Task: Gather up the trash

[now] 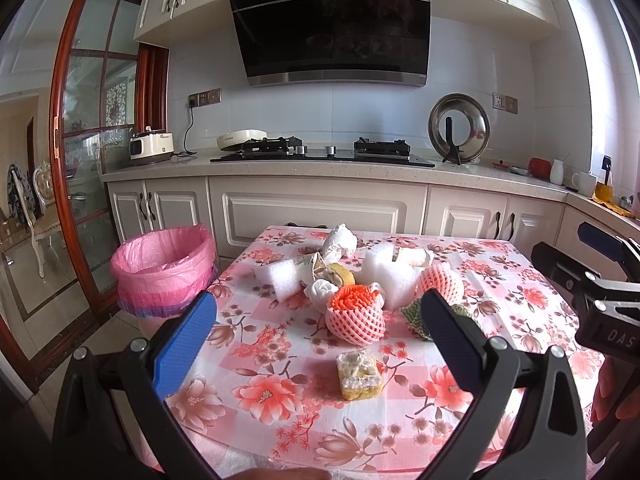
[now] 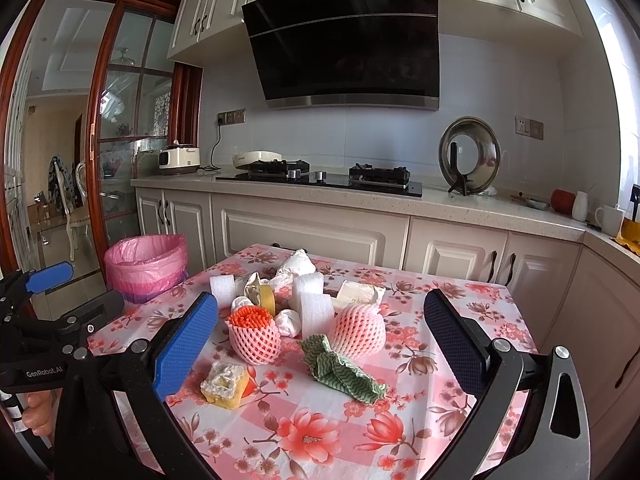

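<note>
A heap of trash lies on the flowered table [image 1: 280, 420]: a yellow sponge [image 1: 357, 374] [image 2: 224, 383] nearest me, a pink foam net with an orange core [image 1: 354, 316] [image 2: 254, 334], a second pink net [image 1: 440, 280] [image 2: 358, 330], a green cloth [image 2: 340, 368], white foam blocks [image 1: 386, 276] [image 2: 316, 308] and crumpled tissue [image 1: 339, 242] [image 2: 296, 266]. My left gripper [image 1: 318, 300] hovers open above the near edge, facing the sponge and the orange-cored net. To its right my right gripper [image 2: 320, 300] is open too, facing the cloth. Neither holds anything.
A bin with a pink liner [image 1: 164, 268] [image 2: 146, 266] stands on the floor left of the table's far corner. Behind the table runs a counter with a gas hob [image 1: 324, 152], a rice cooker [image 1: 151, 146] and a pot lid [image 1: 459, 128]. A hand [image 2: 38, 408] grips the left tool.
</note>
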A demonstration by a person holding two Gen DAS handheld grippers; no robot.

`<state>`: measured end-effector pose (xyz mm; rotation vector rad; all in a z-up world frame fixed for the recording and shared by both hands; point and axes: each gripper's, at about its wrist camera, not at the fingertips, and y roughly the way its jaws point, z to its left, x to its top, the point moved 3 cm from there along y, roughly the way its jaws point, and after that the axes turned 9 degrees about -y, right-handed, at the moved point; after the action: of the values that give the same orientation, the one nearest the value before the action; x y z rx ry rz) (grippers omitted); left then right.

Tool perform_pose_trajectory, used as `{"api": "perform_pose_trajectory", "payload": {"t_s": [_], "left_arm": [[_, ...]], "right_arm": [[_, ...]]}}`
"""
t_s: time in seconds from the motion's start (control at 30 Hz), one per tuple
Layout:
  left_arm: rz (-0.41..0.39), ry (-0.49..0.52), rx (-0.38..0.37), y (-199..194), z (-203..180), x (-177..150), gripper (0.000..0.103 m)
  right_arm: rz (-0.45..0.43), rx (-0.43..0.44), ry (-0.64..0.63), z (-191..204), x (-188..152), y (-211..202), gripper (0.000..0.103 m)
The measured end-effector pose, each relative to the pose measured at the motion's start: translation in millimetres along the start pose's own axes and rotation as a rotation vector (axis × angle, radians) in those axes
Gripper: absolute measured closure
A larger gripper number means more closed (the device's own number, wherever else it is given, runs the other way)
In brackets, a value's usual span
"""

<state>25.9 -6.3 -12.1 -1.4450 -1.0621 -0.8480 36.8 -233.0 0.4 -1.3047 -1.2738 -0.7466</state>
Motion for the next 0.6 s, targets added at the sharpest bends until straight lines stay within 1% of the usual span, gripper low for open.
{"api": "perform_pose_trajectory", "payload": {"t_s": [0.6], "left_arm": [[0.006, -0.008, 0.002, -0.5, 1.4, -0.7, 0.004]], "right_arm": [[0.002, 0.001, 0.006, 1.3, -4.0, 0.1, 0.007]]}}
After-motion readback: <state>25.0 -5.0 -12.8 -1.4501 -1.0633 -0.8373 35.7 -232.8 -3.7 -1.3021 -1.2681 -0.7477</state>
